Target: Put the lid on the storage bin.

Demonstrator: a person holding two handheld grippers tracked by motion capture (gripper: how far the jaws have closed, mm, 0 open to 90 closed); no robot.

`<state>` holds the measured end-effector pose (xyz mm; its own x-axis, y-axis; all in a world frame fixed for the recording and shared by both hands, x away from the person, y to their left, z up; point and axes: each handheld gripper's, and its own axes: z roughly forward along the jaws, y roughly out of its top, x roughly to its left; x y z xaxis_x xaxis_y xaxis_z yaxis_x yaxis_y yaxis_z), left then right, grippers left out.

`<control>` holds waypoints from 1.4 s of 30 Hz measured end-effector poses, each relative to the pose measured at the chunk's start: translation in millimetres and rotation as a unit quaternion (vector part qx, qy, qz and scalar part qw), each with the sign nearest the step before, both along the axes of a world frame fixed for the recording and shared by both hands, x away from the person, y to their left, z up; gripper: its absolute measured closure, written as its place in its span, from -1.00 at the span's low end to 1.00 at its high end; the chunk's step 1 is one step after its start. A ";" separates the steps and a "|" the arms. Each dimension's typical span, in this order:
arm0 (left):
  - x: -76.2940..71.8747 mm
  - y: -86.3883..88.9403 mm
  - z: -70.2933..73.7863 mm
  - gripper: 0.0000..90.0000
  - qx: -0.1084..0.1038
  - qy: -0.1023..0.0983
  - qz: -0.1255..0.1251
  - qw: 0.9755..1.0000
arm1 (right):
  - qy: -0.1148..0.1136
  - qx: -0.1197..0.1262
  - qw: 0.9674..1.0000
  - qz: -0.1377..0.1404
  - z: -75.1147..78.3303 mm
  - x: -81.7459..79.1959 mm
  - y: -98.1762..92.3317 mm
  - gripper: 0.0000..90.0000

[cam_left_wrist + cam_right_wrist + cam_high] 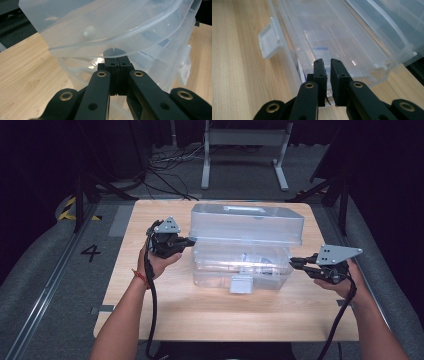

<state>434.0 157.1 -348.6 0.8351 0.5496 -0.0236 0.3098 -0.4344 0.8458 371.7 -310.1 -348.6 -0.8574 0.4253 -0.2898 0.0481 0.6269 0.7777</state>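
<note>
Your clear, translucent plastic storage box (242, 265) sits at the middle of the light wooden tabletop (150, 310), its long axis running left to right across your view, with the white front latch (241, 284) facing you. Its translucent lid (247, 222) is raised and tilted back away from you, hinged along the far edge, with a long handle on the upturned top. Through the frosted walls you can make out shallow compartments and a pale label inside, though the contents are too blurred to name. Your left gripper (186, 241) is at the box's left end, just beneath the raised lid's edge; in the left gripper view its black jaws (117, 72) are pressed fully together with nothing between them, the tips right under the lid's rim (113, 45). Your right gripper (296, 262) is at the box's right end; in the right gripper view its jaws stand a narrow gap apart over the box's rim (384, 66), and you cannot tell whether they pinch it.
</note>
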 end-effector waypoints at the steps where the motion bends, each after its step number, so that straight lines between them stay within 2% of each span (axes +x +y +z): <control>1: -0.6 -0.2 -0.3 1.00 0.003 -0.001 0.001 1.000 | 0.000 0.000 1.000 -0.002 -0.2 -1.0 -1.3 0.85; 8: -4.0 1.0 -1.4 1.00 0.009 -0.003 -0.004 1.000 | 0.009 0.006 1.000 -0.015 -4.6 -2.2 -6.1 0.84; 13: -6.0 2.2 -2.3 1.00 0.010 0.005 -0.007 1.000 | 0.010 0.005 1.000 -0.022 -7.2 -3.1 -8.0 0.85; 23: -13.2 6.1 -9.4 1.00 0.014 0.009 -0.013 1.000 | 0.015 0.023 0.999 -0.033 -10.5 -4.5 -10.8 0.86; 29: -15.1 11.3 -13.6 1.00 0.018 0.011 -0.015 1.000 | 0.019 0.020 0.999 -0.038 -14.0 -5.0 -10.5 0.87; 42: -20.4 9.8 -22.0 1.00 0.029 0.011 -0.014 0.999 | 0.025 0.024 0.998 -0.046 -20.2 -6.7 -13.6 0.85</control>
<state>413.6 166.9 -370.6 0.8499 0.5269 -0.0114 0.3154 -0.4911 0.8120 364.9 -323.7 -368.8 -0.8266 0.5160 -0.2248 0.1437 0.5796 0.8021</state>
